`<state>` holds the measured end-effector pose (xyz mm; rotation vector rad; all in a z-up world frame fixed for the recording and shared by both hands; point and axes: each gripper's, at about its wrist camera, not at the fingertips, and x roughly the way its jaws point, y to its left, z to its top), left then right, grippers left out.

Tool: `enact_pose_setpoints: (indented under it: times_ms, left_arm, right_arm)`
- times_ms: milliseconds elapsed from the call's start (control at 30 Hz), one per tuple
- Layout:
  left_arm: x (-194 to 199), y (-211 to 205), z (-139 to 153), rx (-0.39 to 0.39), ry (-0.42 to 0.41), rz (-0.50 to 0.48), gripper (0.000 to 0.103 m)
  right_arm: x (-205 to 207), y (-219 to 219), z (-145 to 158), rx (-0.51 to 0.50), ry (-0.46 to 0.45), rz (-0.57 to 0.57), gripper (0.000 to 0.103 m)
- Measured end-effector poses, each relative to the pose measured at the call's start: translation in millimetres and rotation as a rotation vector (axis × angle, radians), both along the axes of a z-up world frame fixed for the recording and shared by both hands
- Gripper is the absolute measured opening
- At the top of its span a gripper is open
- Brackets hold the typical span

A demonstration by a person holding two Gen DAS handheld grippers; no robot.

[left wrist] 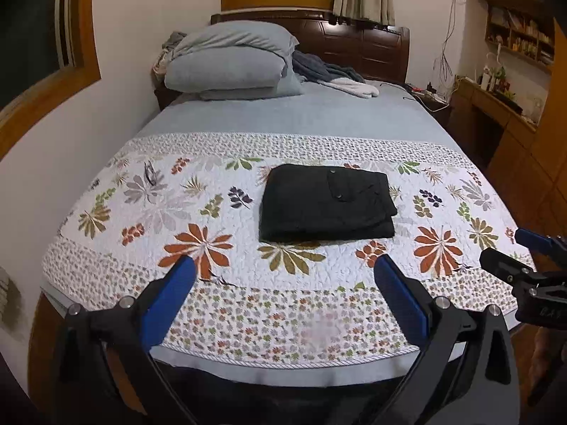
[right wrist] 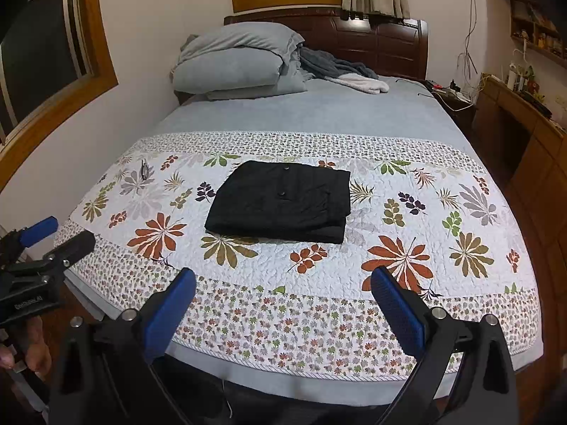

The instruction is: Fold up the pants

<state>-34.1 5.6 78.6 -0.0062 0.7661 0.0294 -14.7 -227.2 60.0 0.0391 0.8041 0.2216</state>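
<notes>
The black pants (left wrist: 327,203) lie folded into a neat rectangle on the floral quilt (left wrist: 198,212), with two snap buttons showing on top; they also show in the right wrist view (right wrist: 283,202). My left gripper (left wrist: 285,269) is open and empty, held back over the foot of the bed, well short of the pants. My right gripper (right wrist: 283,281) is open and empty at the same distance. Each gripper shows at the edge of the other's view: the right one (left wrist: 514,248) and the left one (right wrist: 67,237).
Grey pillows (left wrist: 230,63) and a rumpled grey blanket (left wrist: 329,72) lie at the head of the bed against a dark wooden headboard (left wrist: 372,42). A wooden desk and shelves (left wrist: 503,106) stand along the right wall. The white wall (left wrist: 117,71) runs along the bed's left side.
</notes>
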Motion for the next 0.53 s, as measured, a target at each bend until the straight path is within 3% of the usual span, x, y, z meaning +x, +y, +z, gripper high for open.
enact_pose_setpoints:
  times_ms: [333,533]
  left_arm:
    - [-5.0,-1.1,4.0,0.024,-0.048,-0.003,0.1]
    - [-4.9,-1.3,5.5,0.015,-0.032,-0.015,0.1]
  right_arm:
    - [-2.1,-0.8,-1.6,0.009,0.002,0.0,0.1]
    - [-2.1,-1.4,1.1,0.015,-0.002,0.0,0.1]
